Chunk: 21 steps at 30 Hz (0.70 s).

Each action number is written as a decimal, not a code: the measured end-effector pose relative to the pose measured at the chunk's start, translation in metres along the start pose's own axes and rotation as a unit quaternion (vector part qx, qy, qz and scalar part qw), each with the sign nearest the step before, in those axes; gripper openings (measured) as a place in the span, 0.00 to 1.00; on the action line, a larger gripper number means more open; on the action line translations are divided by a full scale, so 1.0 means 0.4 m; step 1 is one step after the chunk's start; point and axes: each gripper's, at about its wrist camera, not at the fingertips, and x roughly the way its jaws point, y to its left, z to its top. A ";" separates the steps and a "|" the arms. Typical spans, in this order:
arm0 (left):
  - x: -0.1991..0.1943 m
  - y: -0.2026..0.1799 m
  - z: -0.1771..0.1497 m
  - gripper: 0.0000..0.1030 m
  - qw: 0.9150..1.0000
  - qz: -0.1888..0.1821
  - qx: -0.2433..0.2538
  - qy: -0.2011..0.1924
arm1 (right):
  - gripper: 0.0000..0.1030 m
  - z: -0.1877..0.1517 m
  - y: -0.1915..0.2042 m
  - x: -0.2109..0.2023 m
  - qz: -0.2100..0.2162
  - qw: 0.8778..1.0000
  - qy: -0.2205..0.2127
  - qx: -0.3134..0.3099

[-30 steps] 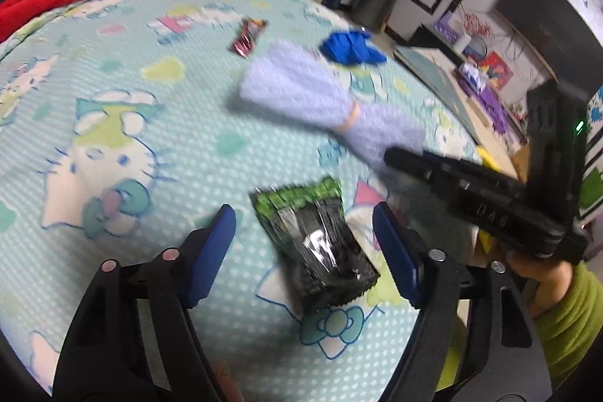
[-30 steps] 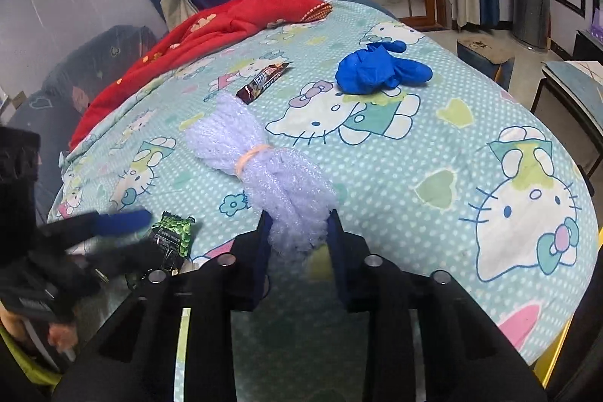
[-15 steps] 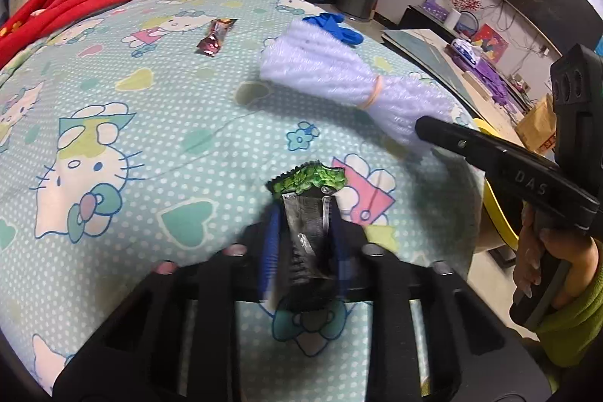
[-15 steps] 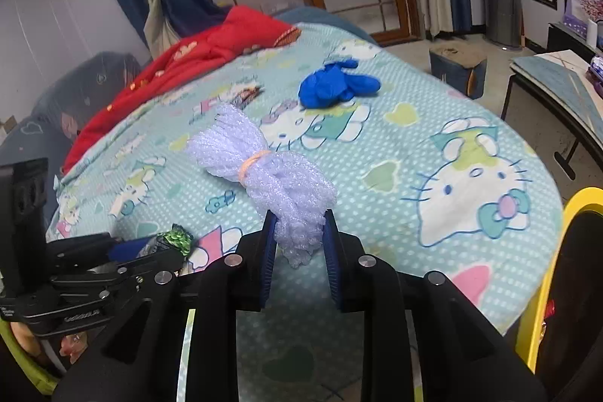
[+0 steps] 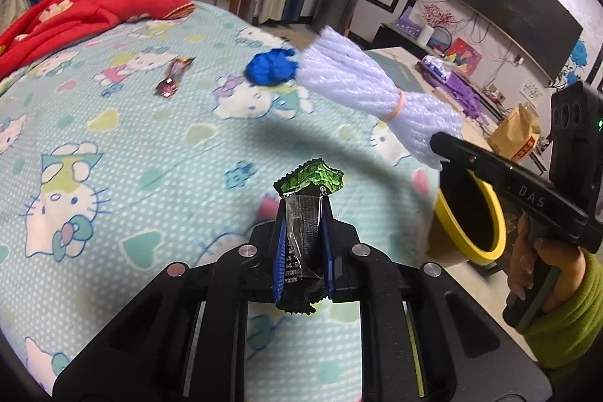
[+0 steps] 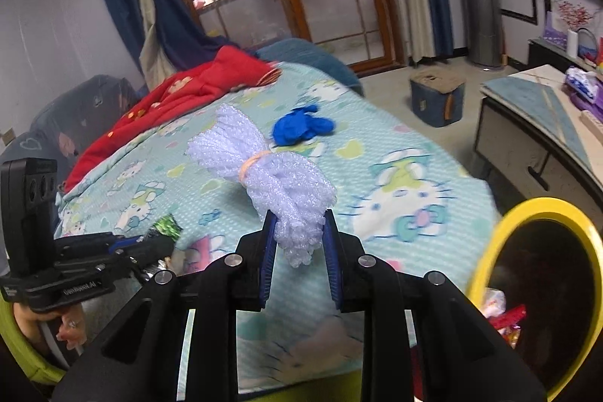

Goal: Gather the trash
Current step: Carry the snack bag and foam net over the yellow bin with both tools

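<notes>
A black snack packet with a green top [image 5: 307, 183] stands upright between the blue pads of my left gripper [image 5: 303, 213], lifted clear of the bed; the jaws are still closing and press on it. My right gripper [image 6: 297, 225] is shut on the end of a white foam net bundle [image 6: 271, 172] tied with an orange band, held in the air above the bed's edge. In the left wrist view the bundle [image 5: 361, 89] sticks out from the right gripper [image 5: 437, 142], above a yellow-rimmed bin [image 5: 478, 254]. A blue glove [image 5: 269, 68] and a candy wrapper [image 5: 173, 80] lie on the bed.
The bed has a teal cartoon-cat sheet [image 5: 113, 145] with a red blanket [image 5: 75, 14] at its far end. The bin [image 6: 542, 204] stands on the floor by the bed's corner and holds wrappers. A low cabinet [image 6: 527, 123] and a small box [image 6: 437, 97] stand beyond.
My left gripper shut on the snack packet and raised it off the sheet. The right gripper carried the foam net up and toward the yellow bin, which has come into view.
</notes>
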 end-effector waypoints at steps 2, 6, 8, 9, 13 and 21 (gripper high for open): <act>0.000 -0.019 0.009 0.10 1.000 -0.005 0.003 -0.004 | 0.22 -0.002 -0.019 -0.020 -0.008 1.000 -0.006 0.006; 0.004 -0.067 0.030 0.10 1.000 -0.017 0.017 -0.013 | 0.22 -0.008 -0.066 -0.068 -0.028 0.999 -0.021 0.024; 0.006 -0.086 0.039 0.10 0.999 -0.022 0.022 -0.015 | 0.22 -0.015 -0.084 -0.086 -0.036 0.999 -0.027 0.030; 0.008 -0.100 0.044 0.10 0.999 -0.026 0.026 -0.017 | 0.22 -0.020 -0.099 -0.101 -0.043 0.998 -0.030 0.035; 0.019 -0.145 0.060 0.10 0.998 -0.037 0.044 -0.020 | 0.22 -0.039 -0.140 -0.144 -0.066 0.996 -0.042 0.050; 0.053 -0.273 0.079 0.10 0.994 -0.068 0.088 -0.021 | 0.22 -0.088 -0.218 -0.214 -0.124 0.988 -0.055 0.078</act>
